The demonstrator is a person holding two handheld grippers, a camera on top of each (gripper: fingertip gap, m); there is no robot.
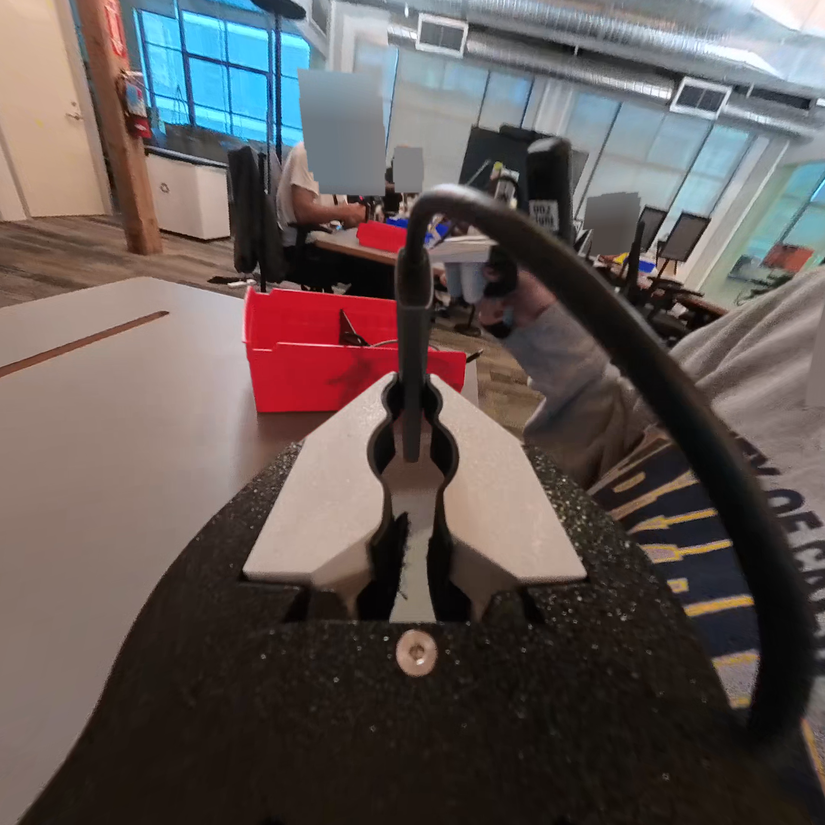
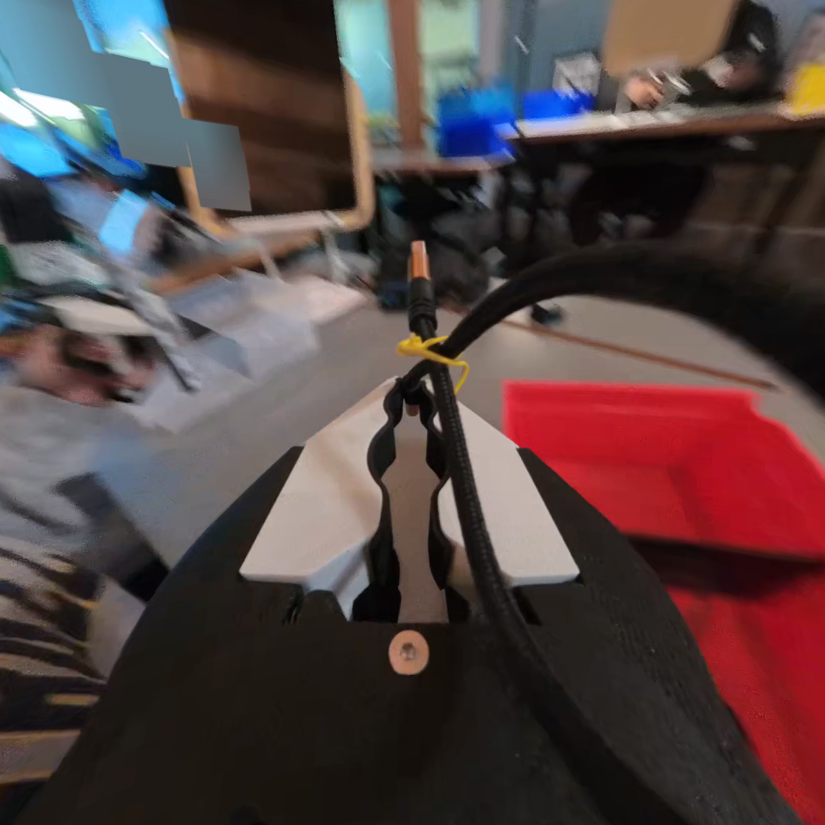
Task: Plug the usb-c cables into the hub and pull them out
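Note:
In the left wrist view my left gripper (image 1: 413, 385) is shut on a slim dark grey body (image 1: 413, 339) that looks like the hub seen edge-on. It stands upright between the jaws. Its black cable (image 1: 625, 330) leaves the top and arcs right and down. In the right wrist view my right gripper (image 2: 413, 389) is shut on a black braided USB-C cable (image 2: 462, 500) near one small plug end. A yellow twist tie (image 2: 424, 350) binds the cable just past the tips. The other plug (image 2: 419, 268), with a copper-coloured tip, points away from me. This view is blurred.
A red bin (image 1: 312, 361) stands on the grey table (image 1: 111, 446) just ahead of the left gripper; it also shows at right in the right wrist view (image 2: 669, 468). A person's grey sleeve (image 1: 567, 370) and sweatshirt fill the right. Desks, chairs and seated people lie beyond.

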